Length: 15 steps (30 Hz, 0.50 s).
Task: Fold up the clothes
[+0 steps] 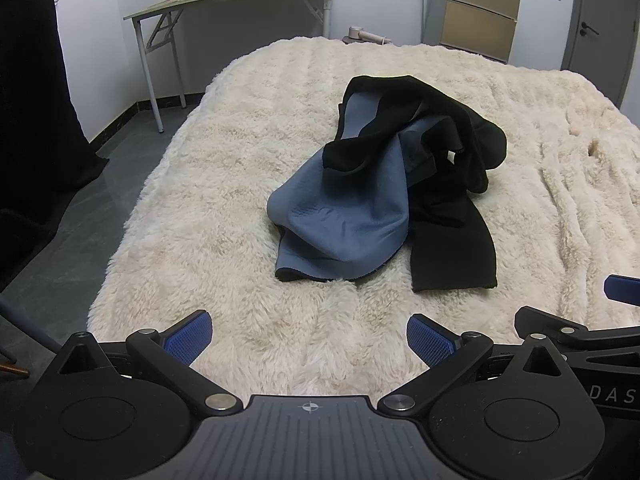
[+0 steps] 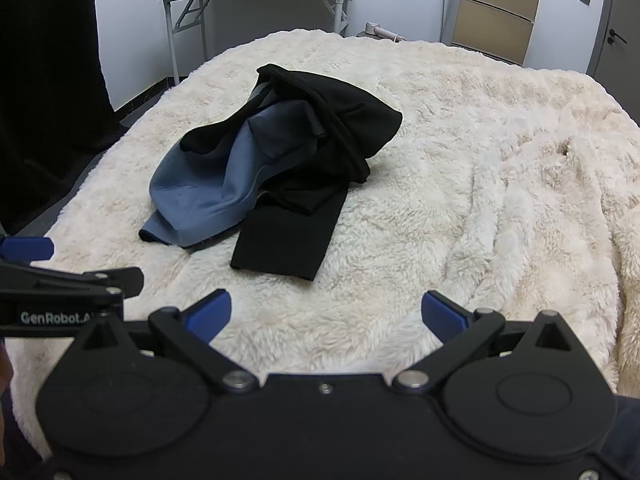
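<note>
left tongs wide, empty | right tongs wide, empty | black-and-blue garment crumpled mid-bed, near bed's front edge | both poised for first grasp

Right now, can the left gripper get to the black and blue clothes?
Probably yes. The left gripper is open, and only bare fluffy blanket lies between it and the crumpled clothes. It just isn't touching them yet.
</note>
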Tool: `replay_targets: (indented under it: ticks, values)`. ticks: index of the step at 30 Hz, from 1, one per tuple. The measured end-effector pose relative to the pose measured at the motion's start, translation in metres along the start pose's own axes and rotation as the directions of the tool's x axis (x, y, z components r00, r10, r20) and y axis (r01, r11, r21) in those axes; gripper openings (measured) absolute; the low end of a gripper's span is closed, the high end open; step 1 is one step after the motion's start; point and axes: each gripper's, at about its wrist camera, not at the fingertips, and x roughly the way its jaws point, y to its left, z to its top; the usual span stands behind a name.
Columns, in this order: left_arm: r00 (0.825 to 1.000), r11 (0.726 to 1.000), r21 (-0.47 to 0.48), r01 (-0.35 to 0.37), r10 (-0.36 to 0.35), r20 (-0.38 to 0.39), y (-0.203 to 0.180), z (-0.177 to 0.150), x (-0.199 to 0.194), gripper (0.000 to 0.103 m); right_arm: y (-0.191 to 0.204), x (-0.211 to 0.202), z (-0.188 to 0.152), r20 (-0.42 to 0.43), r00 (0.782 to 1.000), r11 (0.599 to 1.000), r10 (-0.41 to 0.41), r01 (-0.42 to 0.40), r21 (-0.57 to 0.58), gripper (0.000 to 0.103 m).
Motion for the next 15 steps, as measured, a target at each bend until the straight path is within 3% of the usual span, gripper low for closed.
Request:
replay_targets:
  ticks: [15]
  values:
    - [1.0,1.0,-0.001,0.001,-0.001,0.0,0.0008,0.0037,0.0008,0.103,0.002,-0.001,-0.0011,0.007,1.0,1.0,-0.002,0.002,-0.005,0.103]
